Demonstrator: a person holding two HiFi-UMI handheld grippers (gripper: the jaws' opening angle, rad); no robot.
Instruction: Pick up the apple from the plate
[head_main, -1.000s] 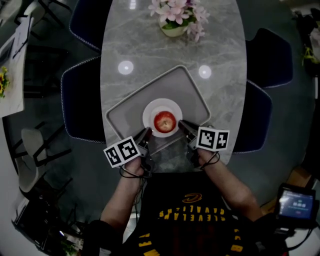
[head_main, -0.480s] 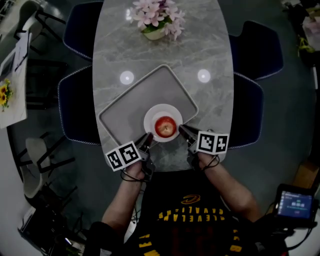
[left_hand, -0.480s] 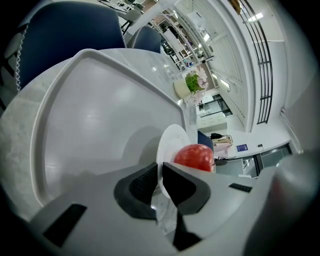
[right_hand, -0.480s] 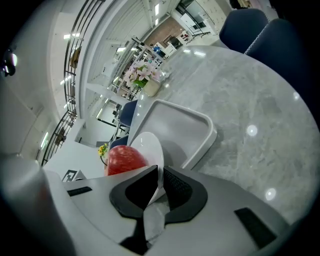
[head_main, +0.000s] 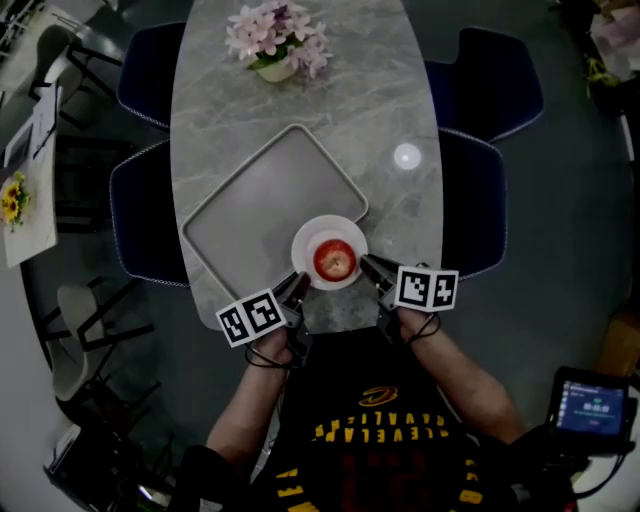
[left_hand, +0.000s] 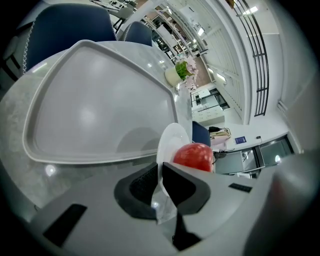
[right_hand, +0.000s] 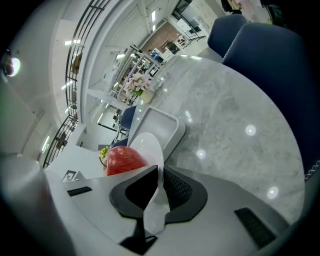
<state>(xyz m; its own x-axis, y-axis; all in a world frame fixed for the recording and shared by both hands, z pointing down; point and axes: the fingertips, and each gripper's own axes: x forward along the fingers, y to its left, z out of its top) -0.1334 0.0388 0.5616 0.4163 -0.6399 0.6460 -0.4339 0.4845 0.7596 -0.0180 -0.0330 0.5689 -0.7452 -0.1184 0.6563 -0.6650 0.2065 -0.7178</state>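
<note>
- Grey marble oval table (head_main: 400, 100), dim room, dark blue chairs (head_main: 140, 220) along both sides. All positions below are given relative to the plate.
- Plate (head_main: 305, 240): white, round, near the table's near end. A large grey tray (head_main: 250, 200) lies on its far-left side, and the plate overlaps that tray's nearest corner.
- Apple (head_main: 334, 259): red, sitting on the middle of the plate, touched by neither gripper.
- Left gripper (head_main: 297, 285): at the plate's near-left rim. Its own view shows the white rim running between the pads, jaws clamped on it.
- Right gripper (head_main: 368, 268): at the plate's near-right rim, also pinching the rim edge-on.
- Pink flowers (head_main: 277, 40) in a pot stand well beyond the plate, at the table's far end.
- Judgement: the step in hand is a two-handed hold of the plate; the apple itself is not yet grasped.
- To do it well, keep both rim grips level so the round fruit does not roll.
- The plate should sit flat before one gripper lets go, and the freed jaws should open wide and close across the apple's widest part.
- Not resolvable: whether the plate rests on the tray corner or is held just clear of it.
- In both gripper views the jaw bodies cover the apple's lower half.
- The marker cubes hide most of the person's hands.
</note>
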